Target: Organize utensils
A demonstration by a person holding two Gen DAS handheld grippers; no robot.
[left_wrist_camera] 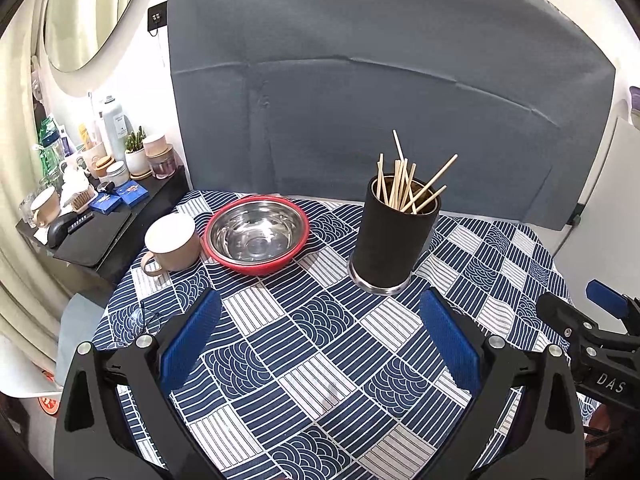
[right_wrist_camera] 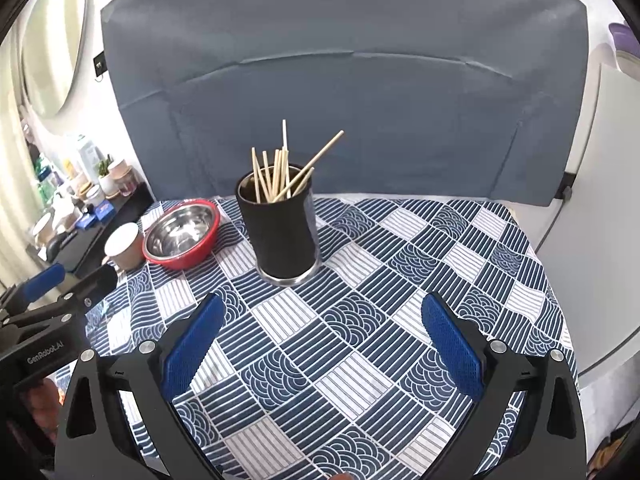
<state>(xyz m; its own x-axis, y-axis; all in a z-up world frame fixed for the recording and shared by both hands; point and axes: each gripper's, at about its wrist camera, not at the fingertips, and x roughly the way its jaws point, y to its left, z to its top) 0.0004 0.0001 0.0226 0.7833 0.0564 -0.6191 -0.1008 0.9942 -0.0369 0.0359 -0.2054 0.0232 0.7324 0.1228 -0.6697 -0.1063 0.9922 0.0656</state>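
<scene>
Ahead of my left gripper (left_wrist_camera: 320, 344), jaws spread wide and empty, a black utensil holder (left_wrist_camera: 394, 240) full of wooden chopsticks (left_wrist_camera: 404, 184) stands upright on the blue patterned tablecloth (left_wrist_camera: 320, 360). Left of it sit a red-rimmed steel bowl (left_wrist_camera: 258, 236) and beige mug (left_wrist_camera: 172, 244), touching. My right gripper (right_wrist_camera: 320, 348) gapes equally wide; nothing blocks either.

bright, even light | soft shadows | fisheye-bent edges | sharp focus
</scene>
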